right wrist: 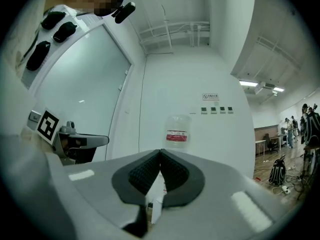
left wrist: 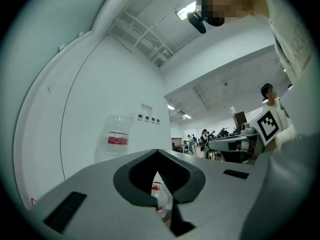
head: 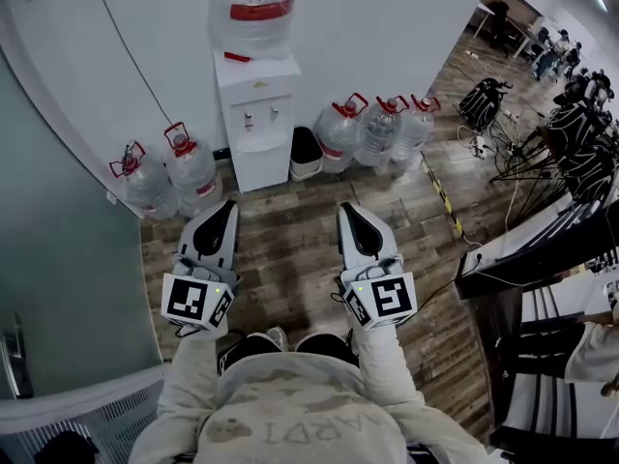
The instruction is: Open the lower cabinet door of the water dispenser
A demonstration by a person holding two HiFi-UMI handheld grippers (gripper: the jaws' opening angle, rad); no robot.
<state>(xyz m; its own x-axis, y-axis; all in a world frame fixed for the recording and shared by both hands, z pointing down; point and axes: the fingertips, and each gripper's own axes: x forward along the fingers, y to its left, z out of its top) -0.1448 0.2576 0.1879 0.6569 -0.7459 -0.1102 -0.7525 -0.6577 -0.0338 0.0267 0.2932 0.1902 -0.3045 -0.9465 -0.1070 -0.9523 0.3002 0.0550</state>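
From the head view we see the white water dispenser point(head: 256, 114) standing against the wall ahead, a large bottle point(head: 253, 8) upside down on top of it and its lower cabinet door point(head: 262, 168) closed flat. Both tools are held over the wooden floor point(head: 290, 259), well short of the dispenser. The left gripper point(head: 228, 206) and the right gripper point(head: 346, 209) lie side by side and point toward it. Spare water jugs point(head: 145, 177) stand on the floor to either side of the dispenser, and a small bin point(head: 307, 153) sits just beside it. In the left gripper view, the left gripper point(left wrist: 157, 152) has its jaws pressed together at the tips with nothing between them. The bottle point(left wrist: 117, 136) shows pale against the wall beyond. In the right gripper view, the right gripper point(right wrist: 160, 152) is likewise fully closed and empty, and the bottle point(right wrist: 177, 131) stands straight ahead above the tips.
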